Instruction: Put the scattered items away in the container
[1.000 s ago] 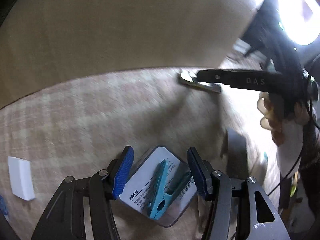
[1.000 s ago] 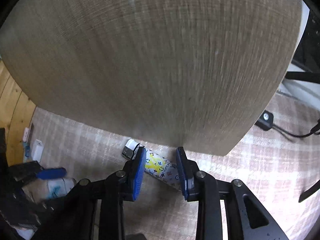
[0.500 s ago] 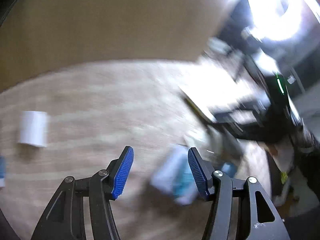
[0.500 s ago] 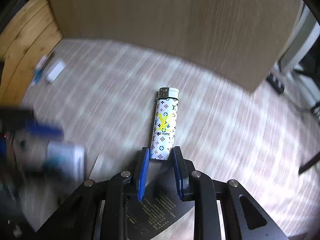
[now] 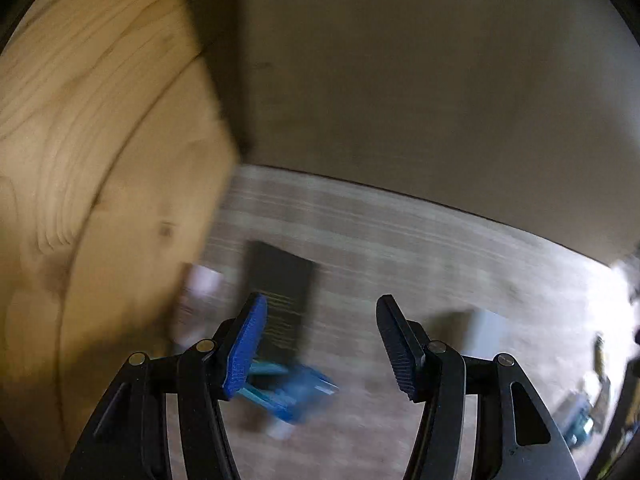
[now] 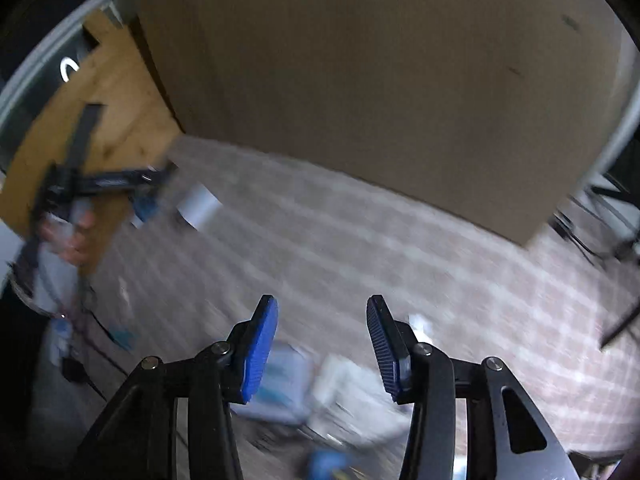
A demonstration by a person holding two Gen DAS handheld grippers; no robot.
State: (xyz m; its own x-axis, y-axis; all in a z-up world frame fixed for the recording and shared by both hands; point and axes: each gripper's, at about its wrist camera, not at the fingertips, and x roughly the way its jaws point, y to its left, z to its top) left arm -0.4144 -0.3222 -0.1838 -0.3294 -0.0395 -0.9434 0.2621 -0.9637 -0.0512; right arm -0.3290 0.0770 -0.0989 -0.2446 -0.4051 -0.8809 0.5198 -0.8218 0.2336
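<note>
Two hand-held grippers show blue ribbed pads set well apart. Nothing sits between the pads of the left hand-held gripper (image 5: pixel 318 344), which hangs spread over a blurred blue and teal plastic clothes peg (image 5: pixel 294 392) on the checked beige carpet (image 5: pixel 400 240). Beyond its left pad lies a flat black rectangular card with pale print (image 5: pixel 280 300), and a small white block (image 5: pixel 486 328) sits further right. A pale pine wood panel (image 5: pixel 100 160) fills the left, a tan board wall (image 5: pixel 400 80) the back. The right hand-held gripper (image 6: pixel 322 350) has its jaws opening with nothing pinched; under it lies a blurred clear plastic container (image 6: pixel 312 392) with white and blue things inside.
</note>
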